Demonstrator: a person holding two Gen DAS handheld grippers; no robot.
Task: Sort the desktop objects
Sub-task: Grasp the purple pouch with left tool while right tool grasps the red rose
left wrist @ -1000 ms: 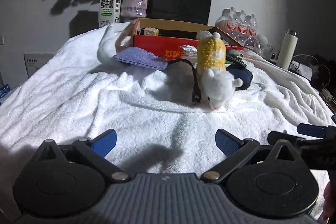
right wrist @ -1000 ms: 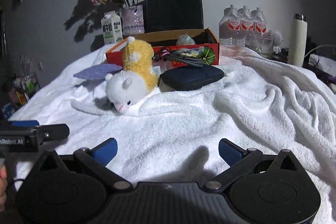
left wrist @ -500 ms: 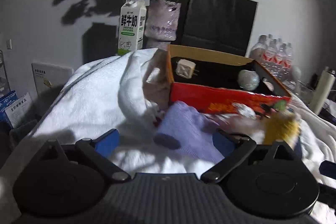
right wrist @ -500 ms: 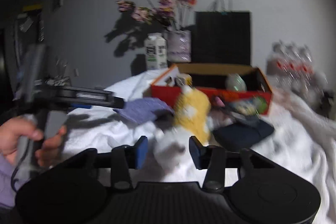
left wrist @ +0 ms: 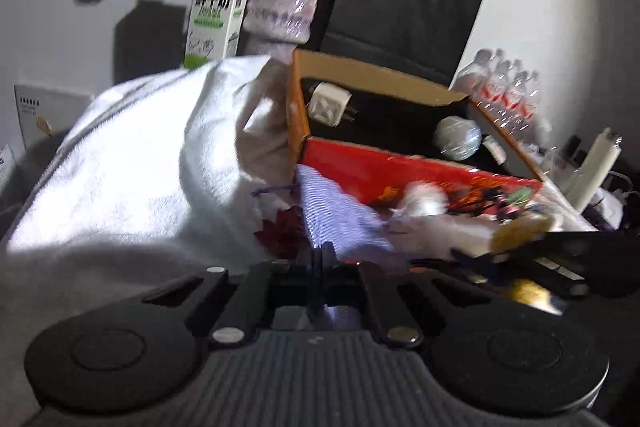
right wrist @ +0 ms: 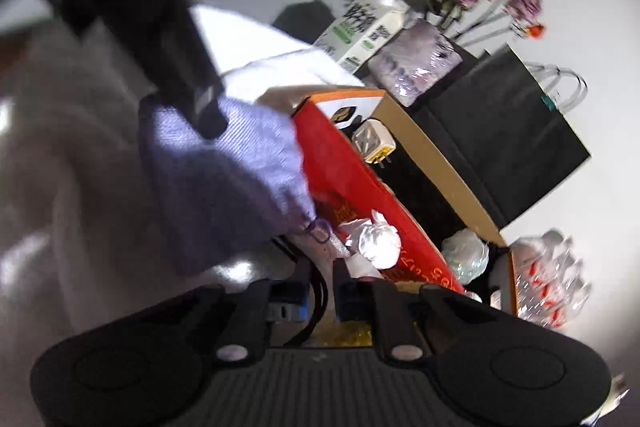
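The left tongs (left wrist: 320,267) are clenched on the near edge of the lilac ribbed fabric pouch (left wrist: 336,215), which lies on the white towel-covered desk (left wrist: 120,163) just in front of the red and orange cardboard box (left wrist: 400,171), presumably its destination. The right tongs (right wrist: 320,287) are nearly closed around a thin black cord (right wrist: 318,303); actual contact cannot be confirmed. The box already holds 1 white plug adapter (right wrist: 374,145), suggesting sorted items collect there

box (left wrist: 400,171) wall ahead | pouch (left wrist: 336,215) against it | towel (left wrist: 132,163) left
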